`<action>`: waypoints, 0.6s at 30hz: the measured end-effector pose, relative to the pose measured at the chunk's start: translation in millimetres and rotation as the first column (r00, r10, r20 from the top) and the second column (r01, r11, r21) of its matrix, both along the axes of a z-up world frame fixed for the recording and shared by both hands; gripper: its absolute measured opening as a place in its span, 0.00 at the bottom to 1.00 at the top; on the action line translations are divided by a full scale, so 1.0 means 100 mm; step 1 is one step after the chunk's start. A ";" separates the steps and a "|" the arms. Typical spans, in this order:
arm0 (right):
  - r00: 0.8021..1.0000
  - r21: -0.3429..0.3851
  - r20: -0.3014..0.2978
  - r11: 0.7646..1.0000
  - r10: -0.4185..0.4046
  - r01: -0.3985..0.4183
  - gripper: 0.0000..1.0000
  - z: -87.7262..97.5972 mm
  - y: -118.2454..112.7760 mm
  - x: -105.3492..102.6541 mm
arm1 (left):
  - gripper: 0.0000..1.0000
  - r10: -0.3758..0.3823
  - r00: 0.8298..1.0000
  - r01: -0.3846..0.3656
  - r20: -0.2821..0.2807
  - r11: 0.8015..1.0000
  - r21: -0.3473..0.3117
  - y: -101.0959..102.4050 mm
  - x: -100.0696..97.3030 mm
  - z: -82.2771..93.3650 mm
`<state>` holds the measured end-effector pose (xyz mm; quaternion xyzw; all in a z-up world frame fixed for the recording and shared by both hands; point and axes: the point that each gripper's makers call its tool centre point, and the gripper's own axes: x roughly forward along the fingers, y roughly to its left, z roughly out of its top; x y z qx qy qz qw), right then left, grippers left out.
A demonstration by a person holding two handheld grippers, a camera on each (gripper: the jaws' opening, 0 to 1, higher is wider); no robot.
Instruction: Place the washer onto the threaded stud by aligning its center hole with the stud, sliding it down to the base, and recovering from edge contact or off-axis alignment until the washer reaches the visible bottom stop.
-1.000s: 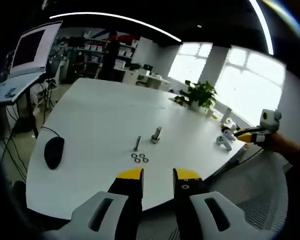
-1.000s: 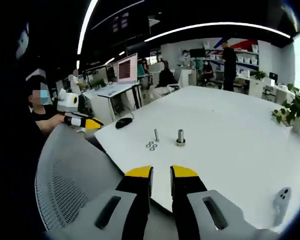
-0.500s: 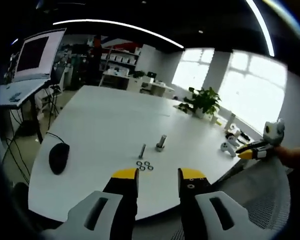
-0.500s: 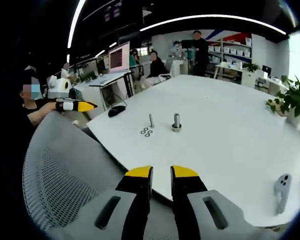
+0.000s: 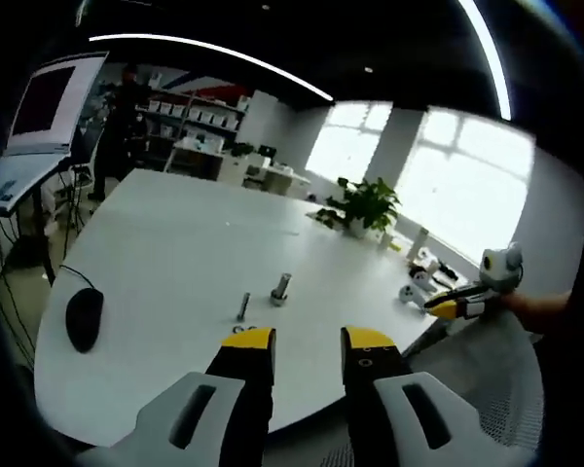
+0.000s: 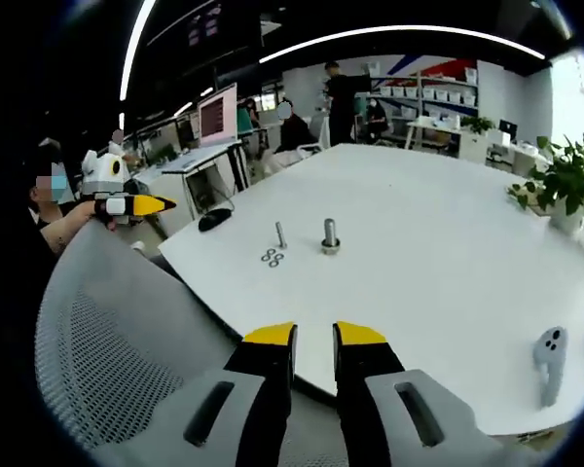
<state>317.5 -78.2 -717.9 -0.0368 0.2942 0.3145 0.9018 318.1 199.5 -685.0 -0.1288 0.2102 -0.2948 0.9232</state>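
Right gripper view: right gripper (image 6: 314,336), jaws spread and holding nothing, faces 3 washers (image 6: 272,258) beside a threaded stud (image 6: 329,234); left gripper (image 5: 309,341) likewise spread.

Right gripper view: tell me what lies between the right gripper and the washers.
Between the right gripper and the washers lies bare white table; nothing stands in that stretch.

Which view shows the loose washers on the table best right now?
The right gripper view: the washers lie in the open beside the thin stud. In the left gripper view, the left gripper's own jaws largely hide them.
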 end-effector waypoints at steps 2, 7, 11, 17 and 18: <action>1.000 0.004 0.000 1.000 -0.002 0.002 0.17 0.00 0.00 0.00 | 0.21 -0.013 1.000 0.012 0.008 0.999 0.038 0.04 0.02 0.00; 1.000 0.029 0.012 1.000 -0.001 0.000 0.17 0.03 -0.03 0.03 | 0.11 -0.036 0.999 0.033 0.018 0.992 0.119 0.16 0.15 -0.04; 1.000 0.039 -0.001 0.999 0.008 -0.008 0.17 0.02 -0.05 0.06 | 0.11 -0.063 0.998 0.059 0.014 0.976 0.208 0.25 0.30 -0.10; 1.000 0.032 -0.013 0.999 0.017 -0.017 0.17 0.01 -0.08 0.12 | 0.12 -0.146 0.989 0.148 -0.029 0.947 0.286 0.20 0.52 -0.26; 0.999 0.028 -0.021 0.999 0.026 -0.026 0.17 -0.01 -0.08 0.12 | 0.12 -0.172 0.984 0.175 -0.036 0.935 0.307 0.16 0.53 -0.29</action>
